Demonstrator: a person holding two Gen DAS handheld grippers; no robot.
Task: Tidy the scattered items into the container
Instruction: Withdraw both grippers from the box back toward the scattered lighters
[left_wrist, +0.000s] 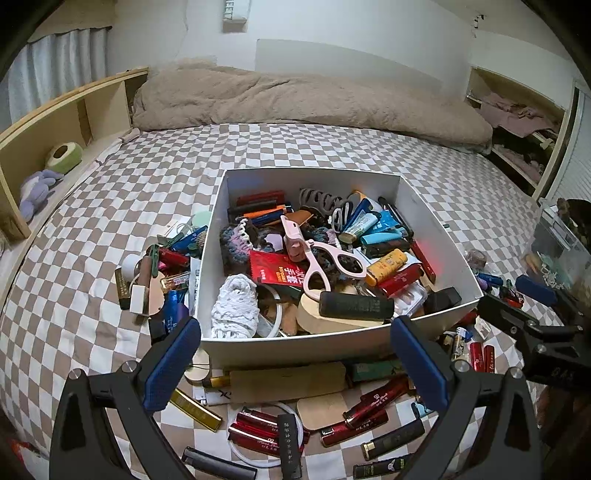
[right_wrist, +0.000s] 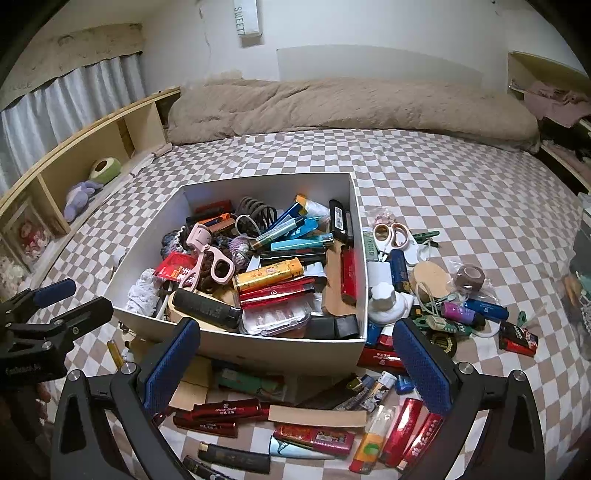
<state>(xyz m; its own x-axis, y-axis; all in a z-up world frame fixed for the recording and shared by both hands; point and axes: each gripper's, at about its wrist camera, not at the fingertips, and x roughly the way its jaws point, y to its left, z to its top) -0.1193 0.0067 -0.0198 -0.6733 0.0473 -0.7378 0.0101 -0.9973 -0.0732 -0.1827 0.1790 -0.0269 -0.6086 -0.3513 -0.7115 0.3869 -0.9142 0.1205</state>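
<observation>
White box (right_wrist: 236, 349) holds one pink eyelash curler (right_wrist: 210, 254).

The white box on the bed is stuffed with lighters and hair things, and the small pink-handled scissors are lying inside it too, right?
Not quite. The small pink-handled scissors lie on the checkered bedspread outside the white box, just beyond its right wall, as the right wrist view shows. The rest is right.

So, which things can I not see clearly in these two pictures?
- Left wrist view: the white box near wall hides items lying just behind it.
- Right wrist view: the left claw is cut by the left edge.
- Both views: print on the red lighters is too small to read.
</observation>
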